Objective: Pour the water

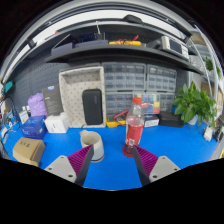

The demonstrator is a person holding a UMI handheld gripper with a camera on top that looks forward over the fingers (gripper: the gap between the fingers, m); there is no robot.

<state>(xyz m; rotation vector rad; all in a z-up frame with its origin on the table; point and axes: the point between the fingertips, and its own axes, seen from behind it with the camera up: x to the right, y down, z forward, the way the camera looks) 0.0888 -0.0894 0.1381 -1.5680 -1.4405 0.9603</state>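
Fingers (112,160) spread wide, pinching nothing, pink pads (84,157) facing each other over bare blue table (110,172). Bottle (134,124) with red cap and reddish contents standing upright just beyond fingers, slightly toward right finger, not between them. Cup (92,142) beige, upright, just ahead of left finger, beside bottle but apart. Both set close together and near at hand, likely so pour needs only short carry and tilt. Wide opening probably meant to take bottle's body; gripper held low and level to meet it from side. Task judged at start: bottle ungrasped, cup contents not visible. Next move calls for shifting right and forward to centre bottle between pads before closing. Risk: right finger nudging bottle over. Elsewhere: plant (193,102) well to right, shelf (115,47) behind, white rack (80,92) at back, purple item at left unclear.
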